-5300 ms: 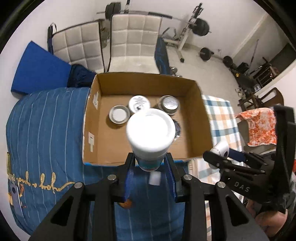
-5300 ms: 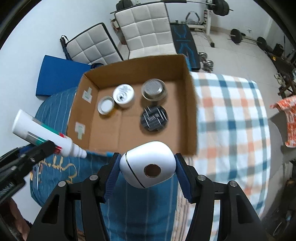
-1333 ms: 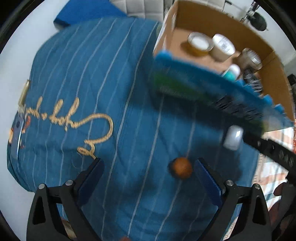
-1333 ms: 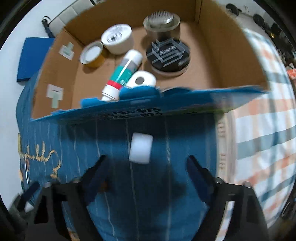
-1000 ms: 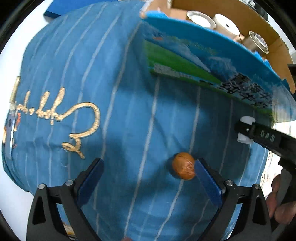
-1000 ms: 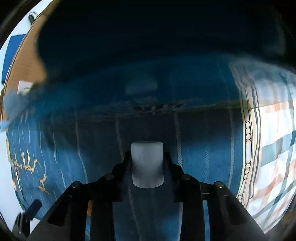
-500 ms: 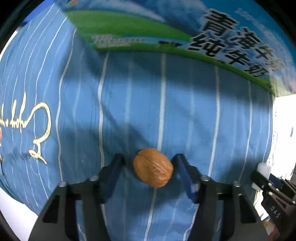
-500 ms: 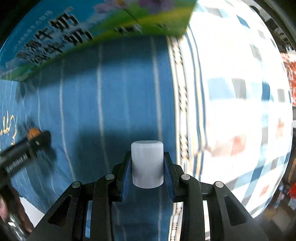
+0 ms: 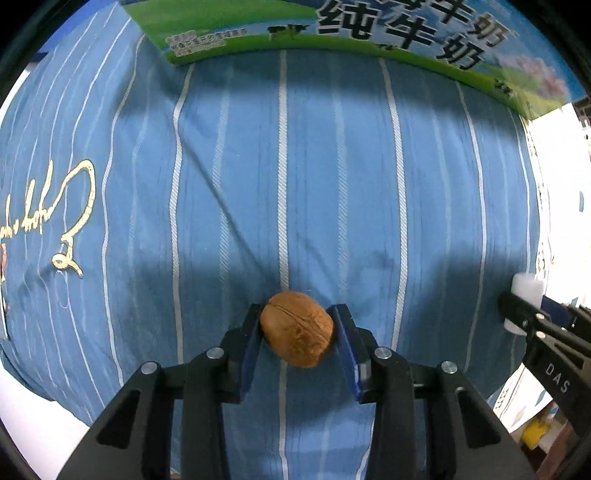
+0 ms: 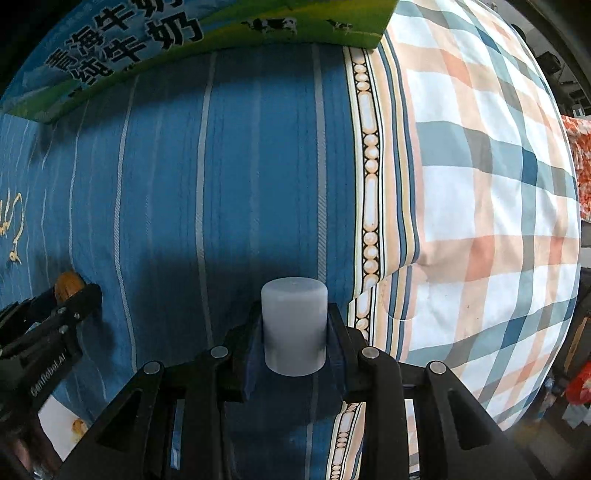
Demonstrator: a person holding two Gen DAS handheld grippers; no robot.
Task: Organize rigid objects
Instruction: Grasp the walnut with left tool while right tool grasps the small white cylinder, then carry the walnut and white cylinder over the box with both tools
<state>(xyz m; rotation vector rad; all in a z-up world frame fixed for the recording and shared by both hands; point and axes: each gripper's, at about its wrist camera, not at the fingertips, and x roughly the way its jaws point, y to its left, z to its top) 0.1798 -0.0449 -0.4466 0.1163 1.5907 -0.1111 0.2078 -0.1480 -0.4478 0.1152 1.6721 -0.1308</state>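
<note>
Left tool (image 9: 297, 328) is closing on a walnut (image 9: 296, 328) lying crosswise between its pads on the blue striped bedcover (image 9: 332, 184). Right tool (image 10: 294, 328) clamps a white cylinder (image 10: 294, 325) upright; the printed box (image 9: 369, 29) lies ahead.

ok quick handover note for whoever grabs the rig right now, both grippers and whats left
Left gripper: fingers closing on the walnut, which sits between them on the blue striped cloth.
Right gripper: shut on the white cylinder, over the same cloth.
The printed box lies just ahead of both grippers; its inside is out of view.
Done: both things are between fingers.
Left: finish the walnut grip, lift, and probably carry both things to the box.
</note>
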